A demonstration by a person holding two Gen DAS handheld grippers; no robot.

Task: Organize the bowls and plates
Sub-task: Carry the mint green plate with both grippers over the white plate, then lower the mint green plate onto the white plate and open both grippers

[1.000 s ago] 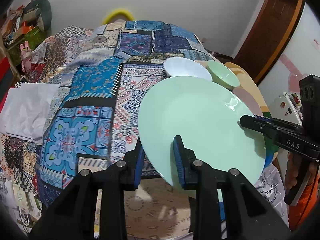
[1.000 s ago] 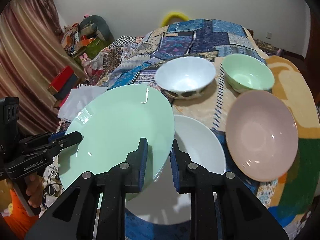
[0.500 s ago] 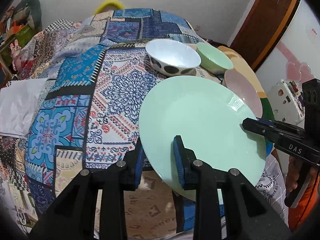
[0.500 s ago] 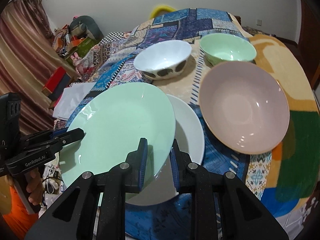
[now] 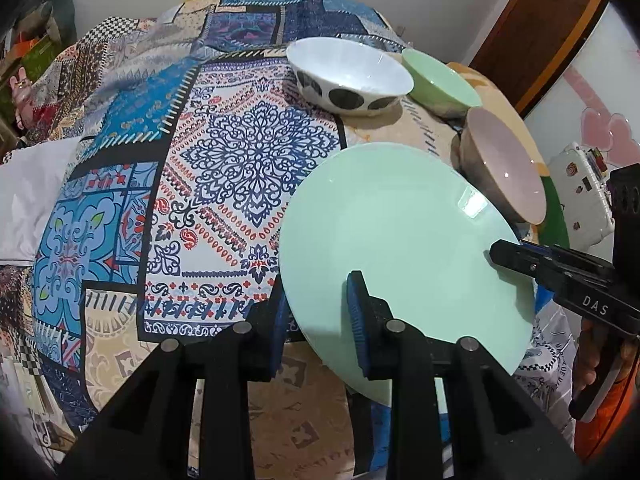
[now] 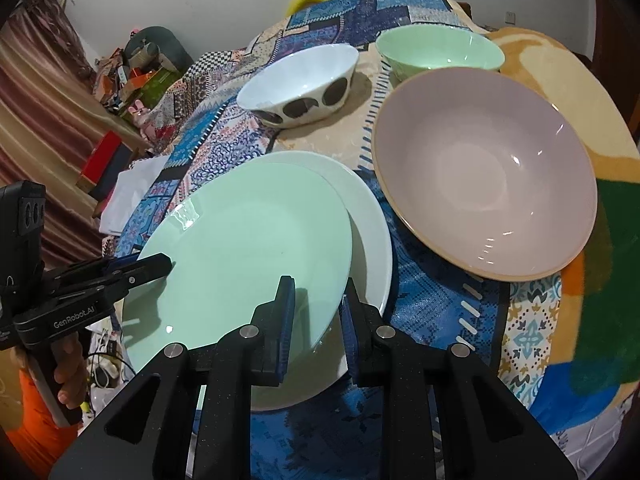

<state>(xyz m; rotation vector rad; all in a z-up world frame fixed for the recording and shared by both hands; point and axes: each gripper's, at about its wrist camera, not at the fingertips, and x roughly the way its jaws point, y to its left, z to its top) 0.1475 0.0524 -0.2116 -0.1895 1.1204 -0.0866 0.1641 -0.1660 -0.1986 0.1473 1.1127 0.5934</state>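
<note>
Both grippers hold one mint green plate (image 5: pixel 400 232) by opposite rims. My left gripper (image 5: pixel 318 314) is shut on its near edge; my right gripper (image 6: pixel 316 316) is shut on the other edge. In the right wrist view the green plate (image 6: pixel 248 248) hovers just above a white plate (image 6: pixel 370 220) lying on the table. A large pink bowl (image 6: pixel 484 168), a white bowl with dark spots (image 6: pixel 300 80) and a small green bowl (image 6: pixel 438 50) stand beyond. The same pink bowl (image 5: pixel 506 160), spotted bowl (image 5: pixel 348 72) and green bowl (image 5: pixel 440 80) show in the left wrist view.
A patchwork cloth (image 5: pixel 200 152) covers the round table. A white folded cloth (image 5: pixel 28 196) lies off its left side. A wooden door (image 5: pixel 540 28) stands at the right. Clutter and boxes (image 6: pixel 132 72) sit on the floor beyond the table.
The green plate has come down and forward with both grippers and now sits low over the white plate. The bowls appear nearer in both views.
</note>
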